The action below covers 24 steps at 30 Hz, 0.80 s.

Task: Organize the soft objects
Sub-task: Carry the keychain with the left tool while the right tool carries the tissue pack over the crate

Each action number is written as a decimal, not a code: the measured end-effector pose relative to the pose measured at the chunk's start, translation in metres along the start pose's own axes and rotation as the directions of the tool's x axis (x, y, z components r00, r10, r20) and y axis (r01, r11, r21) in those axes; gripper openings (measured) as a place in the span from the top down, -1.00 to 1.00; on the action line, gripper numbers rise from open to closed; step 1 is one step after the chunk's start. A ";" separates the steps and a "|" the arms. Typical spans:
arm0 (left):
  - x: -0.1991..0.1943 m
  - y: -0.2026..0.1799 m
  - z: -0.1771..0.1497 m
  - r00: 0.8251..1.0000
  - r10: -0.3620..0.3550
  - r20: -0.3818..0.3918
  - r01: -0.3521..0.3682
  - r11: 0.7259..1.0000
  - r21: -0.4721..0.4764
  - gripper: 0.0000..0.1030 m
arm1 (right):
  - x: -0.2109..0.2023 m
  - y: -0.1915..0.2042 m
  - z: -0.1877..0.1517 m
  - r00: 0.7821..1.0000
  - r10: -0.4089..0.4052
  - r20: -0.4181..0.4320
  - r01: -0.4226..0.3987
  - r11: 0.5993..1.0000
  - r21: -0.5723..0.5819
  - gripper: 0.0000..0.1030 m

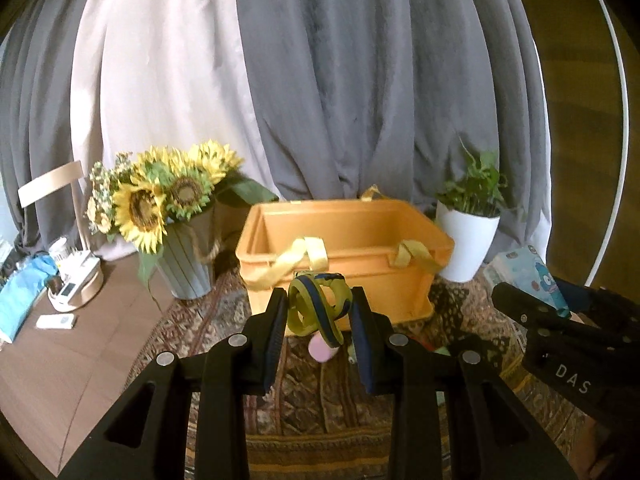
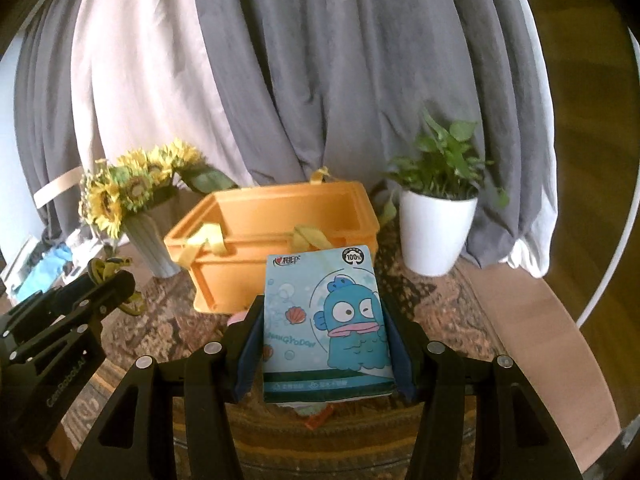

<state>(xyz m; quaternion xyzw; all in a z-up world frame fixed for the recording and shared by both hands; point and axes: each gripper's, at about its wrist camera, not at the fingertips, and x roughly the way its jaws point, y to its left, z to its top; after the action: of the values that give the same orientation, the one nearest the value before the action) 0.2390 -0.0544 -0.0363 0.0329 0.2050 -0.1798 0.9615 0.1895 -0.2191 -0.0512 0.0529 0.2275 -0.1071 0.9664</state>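
My left gripper [image 1: 320,312] is shut on a yellow and navy elastic band bundle [image 1: 318,306], held above the patterned cloth just in front of the orange basket [image 1: 344,256]. My right gripper [image 2: 324,336] is shut on a light blue tissue pack [image 2: 326,320] with a blue cartoon fish, held in front of the basket [image 2: 280,216]. The right gripper shows at the right of the left wrist view [image 1: 568,320]. The left gripper with the bands [image 2: 108,270] shows at the left of the right wrist view. A pink object [image 1: 322,350] lies on the cloth below the bands.
A sunflower vase [image 1: 188,264] stands left of the basket and a white potted plant [image 1: 466,244] stands right of it. A tray of small items [image 1: 76,284] and a white remote [image 1: 56,322] lie on the wooden table at the left. Grey curtains hang behind.
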 end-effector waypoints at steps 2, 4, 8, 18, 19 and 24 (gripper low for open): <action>0.000 0.003 0.005 1.000 0.000 0.011 0.000 1.000 0.000 0.39 | 0.001 0.003 0.006 1.000 0.003 0.014 -0.003 1.000 -0.002 -0.07; 0.001 0.006 0.011 1.000 0.000 0.023 0.000 1.000 0.002 0.39 | 0.002 0.007 0.011 1.000 0.005 0.026 -0.005 1.000 -0.002 -0.07; 0.003 0.012 0.022 0.999 0.004 0.052 -0.005 1.000 0.010 0.39 | 0.005 0.013 0.021 0.999 0.009 0.047 -0.009 1.000 -0.001 -0.07; 0.018 0.024 0.050 0.994 0.000 0.110 -0.003 1.000 0.024 0.39 | 0.021 0.024 0.051 0.995 0.014 0.101 -0.014 1.000 -0.002 -0.07; 0.019 0.025 0.053 0.993 -0.001 0.116 -0.001 1.000 0.025 0.39 | 0.022 0.024 0.054 0.994 0.013 0.105 -0.013 1.000 -0.002 -0.07; 0.031 0.026 0.066 0.990 -0.014 0.138 0.010 0.999 0.032 0.39 | 0.030 0.025 0.068 0.991 0.005 0.133 -0.004 1.000 -0.008 -0.07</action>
<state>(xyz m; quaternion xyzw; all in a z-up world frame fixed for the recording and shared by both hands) 0.2999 -0.0492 0.0118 0.0341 0.1351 -0.1906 0.9717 0.2505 -0.2101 -0.0025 0.0425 0.1626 -0.1075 0.9799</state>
